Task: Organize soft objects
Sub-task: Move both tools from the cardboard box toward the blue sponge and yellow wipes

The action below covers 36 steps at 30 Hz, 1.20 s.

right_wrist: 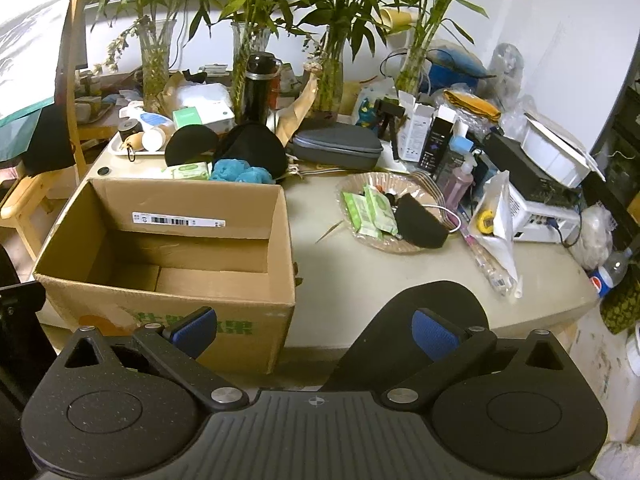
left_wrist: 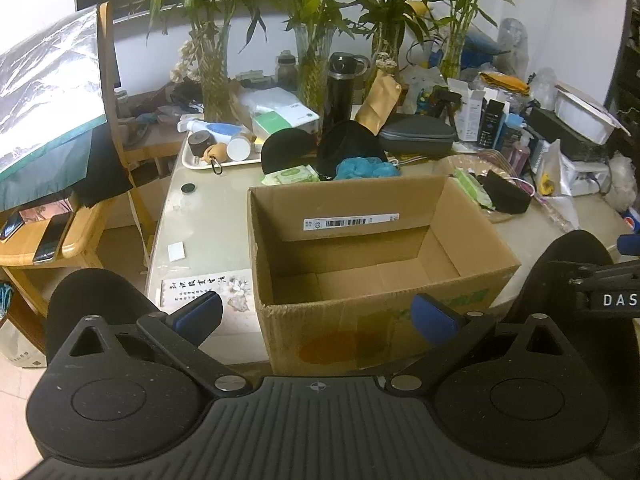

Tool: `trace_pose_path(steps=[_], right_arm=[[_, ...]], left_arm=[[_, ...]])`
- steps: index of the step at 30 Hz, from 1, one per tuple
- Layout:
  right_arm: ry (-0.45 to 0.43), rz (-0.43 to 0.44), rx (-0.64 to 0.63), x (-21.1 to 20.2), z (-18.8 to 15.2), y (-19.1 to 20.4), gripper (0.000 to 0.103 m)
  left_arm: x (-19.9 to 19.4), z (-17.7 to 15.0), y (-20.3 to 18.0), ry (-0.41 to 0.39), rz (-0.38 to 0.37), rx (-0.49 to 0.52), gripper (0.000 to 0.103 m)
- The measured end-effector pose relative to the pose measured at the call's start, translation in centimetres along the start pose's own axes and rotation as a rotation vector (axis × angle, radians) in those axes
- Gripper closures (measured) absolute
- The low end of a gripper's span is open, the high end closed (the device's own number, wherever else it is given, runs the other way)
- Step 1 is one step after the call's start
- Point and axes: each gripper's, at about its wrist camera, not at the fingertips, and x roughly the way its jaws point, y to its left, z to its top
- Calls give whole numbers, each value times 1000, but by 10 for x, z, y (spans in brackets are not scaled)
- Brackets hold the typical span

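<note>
An open cardboard box (left_wrist: 360, 264) (right_wrist: 172, 248) stands empty on the beige table. Behind it lie a blue mesh sponge (left_wrist: 366, 168) (right_wrist: 236, 172), a black cap (left_wrist: 348, 148) (right_wrist: 256, 146), a flat black pad (left_wrist: 286, 148) (right_wrist: 190, 142) and a green wipes pack (left_wrist: 290, 176) (right_wrist: 188, 170). A clear dish (right_wrist: 360, 184) to the box's right holds green wipes packs (right_wrist: 370, 212) and a black soft pouch (right_wrist: 420, 224) (left_wrist: 506, 194). My left gripper (left_wrist: 318, 314) hovers open before the box's near wall. My right gripper (right_wrist: 314, 330) hangs open at the box's right front corner. Neither holds anything.
Vases of bamboo (right_wrist: 332, 76), a black flask (left_wrist: 340, 92), a grey zip case (right_wrist: 336, 146), a white tray (left_wrist: 208, 162) of small items and boxed clutter (right_wrist: 540, 160) crowd the back and right. A wooden chair (left_wrist: 60, 236) stands left. Bare tabletop (right_wrist: 340, 280) lies right of the box.
</note>
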Motion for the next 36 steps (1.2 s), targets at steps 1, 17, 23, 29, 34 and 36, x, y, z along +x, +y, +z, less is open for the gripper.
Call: trace_pose_path(steps=[1,17,23,29,34,36], right_arm=[[1,-1,2,1,1,-1,0],[52,57,-9,27,5,5,0],[65,71,-42,37,4,13,0],[73,80,-56,43,3,15,0],[77,89,-53,47,3,13,0],[80,98,-53,48,3,12,0]], left_arm=[[1,1,0,3,3,1,0],[10,10,2,31,53,0,0],[18,9,3,46,57,1,0],[23,7,1,57,61,3,0],[26,9,1,67,72,5,0],[27,9,1,67,76,0,0]])
